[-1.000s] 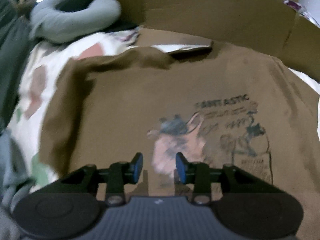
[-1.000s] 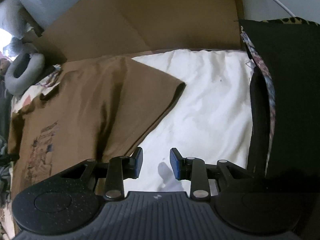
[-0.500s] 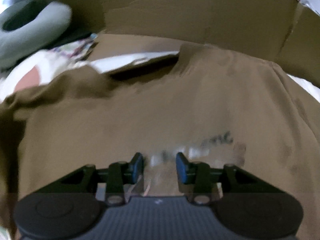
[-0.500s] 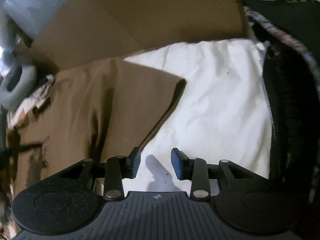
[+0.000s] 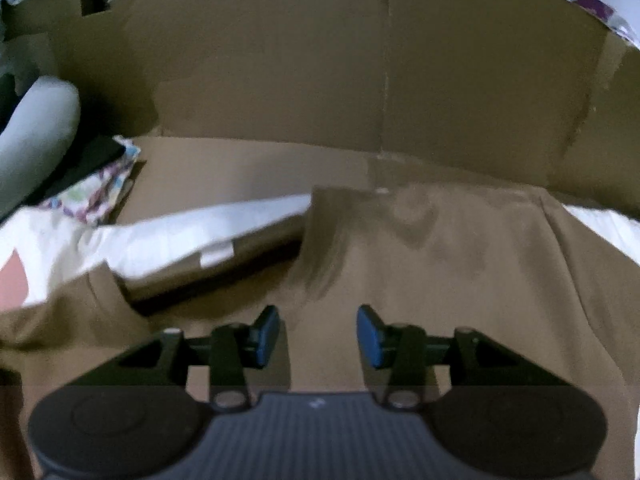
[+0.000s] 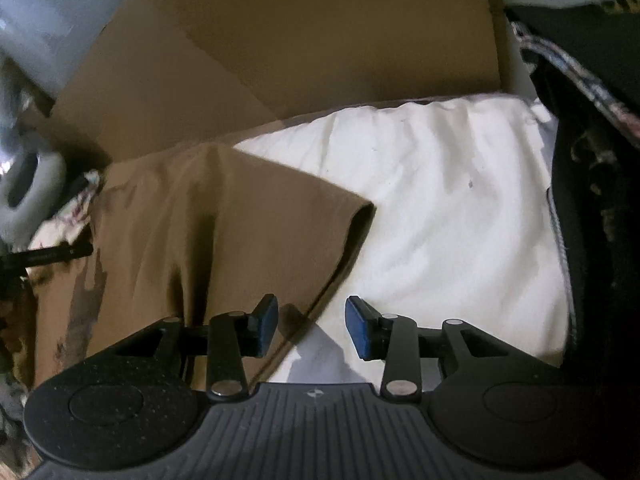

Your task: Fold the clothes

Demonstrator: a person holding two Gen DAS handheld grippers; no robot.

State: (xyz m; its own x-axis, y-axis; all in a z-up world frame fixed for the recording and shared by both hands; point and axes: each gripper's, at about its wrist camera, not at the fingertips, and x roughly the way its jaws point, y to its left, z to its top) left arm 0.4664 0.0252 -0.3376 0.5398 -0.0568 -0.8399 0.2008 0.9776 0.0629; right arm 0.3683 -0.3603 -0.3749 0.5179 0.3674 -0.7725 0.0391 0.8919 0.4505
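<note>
On the bed: brown T-shirt (image 5: 440, 272) lies spread on a white sheet (image 6: 440, 208), cardboard (image 5: 360, 80) behind.
L gripper (image 5: 318, 336): we hold it over the shirt's upper part, jaws wide apart, nothing in them.
R gripper (image 6: 312, 326): jaws apart, empty, at the sleeve (image 6: 280, 216) edge.
Contact w/ cloth: prob. none, view blurry.

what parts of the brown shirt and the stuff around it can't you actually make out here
- Brown shirt, left wrist view: its lower half is hidden behind the left gripper; the fabric is motion-blurred, so no print shows.
- Same shirt, right wrist view: the print at the left edge is smeared and unreadable; its hem is cut off by the right gripper.
- Dark cloth, right wrist view: too dark to identify and cut off by the right edge.
</note>
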